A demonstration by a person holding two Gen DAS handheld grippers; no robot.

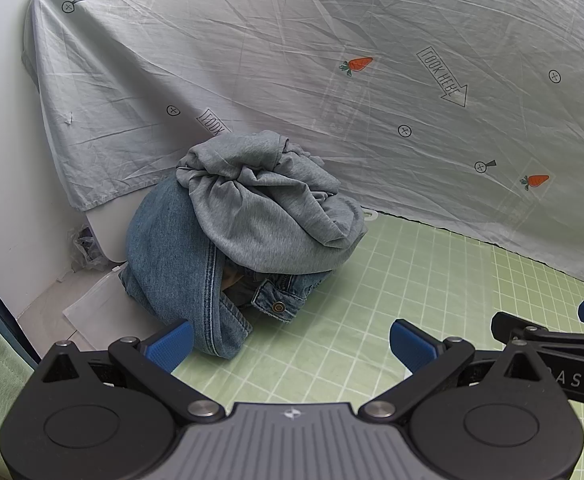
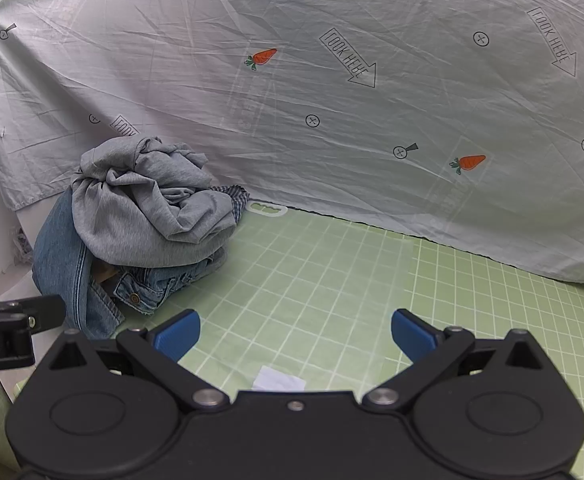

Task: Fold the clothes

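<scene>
Inspector A: Left wrist view?
Inspector B: Left gripper [image 1: 290, 344] spread wide, nothing between the pads, above the green grid mat [image 1: 371, 312]. Grey sweatshirt [image 1: 268, 208] crumpled atop a denim jacket [image 1: 172, 256], piled at the mat's far left against the carrot-print sheet [image 1: 331, 60].
Inspector A: Right wrist view?
Inspector B: Right gripper [image 2: 295, 334] likewise released, empty. Same pile lies far left; white label [image 2: 280, 380] on the mat.

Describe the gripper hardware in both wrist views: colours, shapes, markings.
Both are matte black with two round pivot housings, silver pins and angular linkage arms ending in blue ribbed pads. The left gripper has a grey ribbed centre plate with a small white emblem; its side reads "ot.AI" in the right wrist view. The right gripper is all black, with white letters "AS" on its side. No cables or sleeves visible.
</scene>
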